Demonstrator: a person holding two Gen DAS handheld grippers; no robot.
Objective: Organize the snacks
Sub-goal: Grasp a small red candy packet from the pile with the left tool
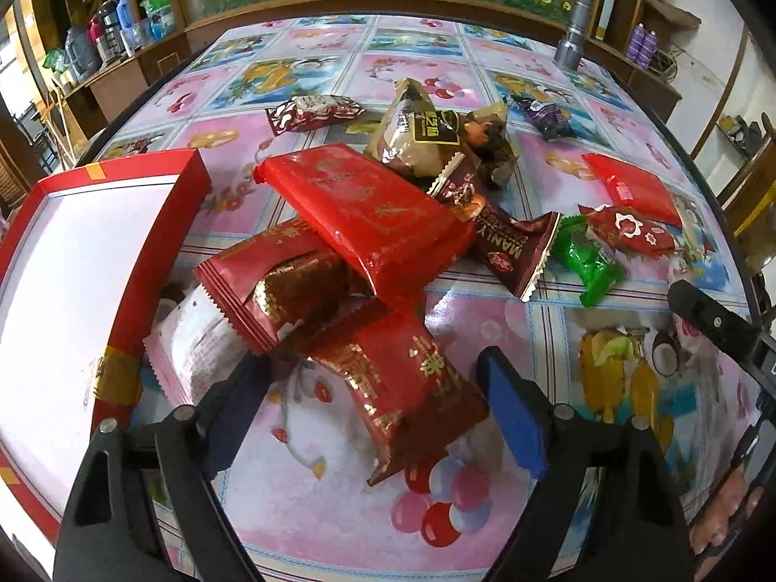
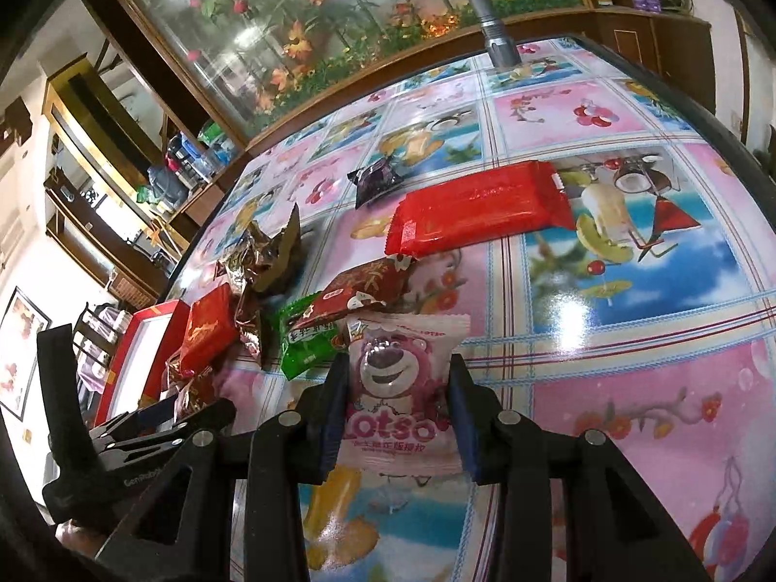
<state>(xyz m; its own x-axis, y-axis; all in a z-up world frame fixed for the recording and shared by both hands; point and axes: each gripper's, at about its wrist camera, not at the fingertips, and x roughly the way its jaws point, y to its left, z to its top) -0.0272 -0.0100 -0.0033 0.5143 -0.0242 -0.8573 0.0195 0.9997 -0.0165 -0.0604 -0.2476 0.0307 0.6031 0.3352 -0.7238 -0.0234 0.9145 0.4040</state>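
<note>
We see the pink Lotso packet [image 2: 395,388] low in the middle of the right wrist view, pinched at both sides by the right gripper [image 2: 398,405], whose blue pads press its glossy film. Just behind it lie a green packet [image 2: 306,342] and a dark red packet [image 2: 366,286]; a flat red bar [image 2: 480,206] sits further up. In the left wrist view the left gripper [image 1: 373,412] stands wide apart, astride one end of a foil-printed red packet [image 1: 412,388] without pressing it. The red box [image 1: 72,252] fills the left edge, crinkled wrappers heaped beside it on the shiny patterned tablecloth [image 1: 557,330].
</note>
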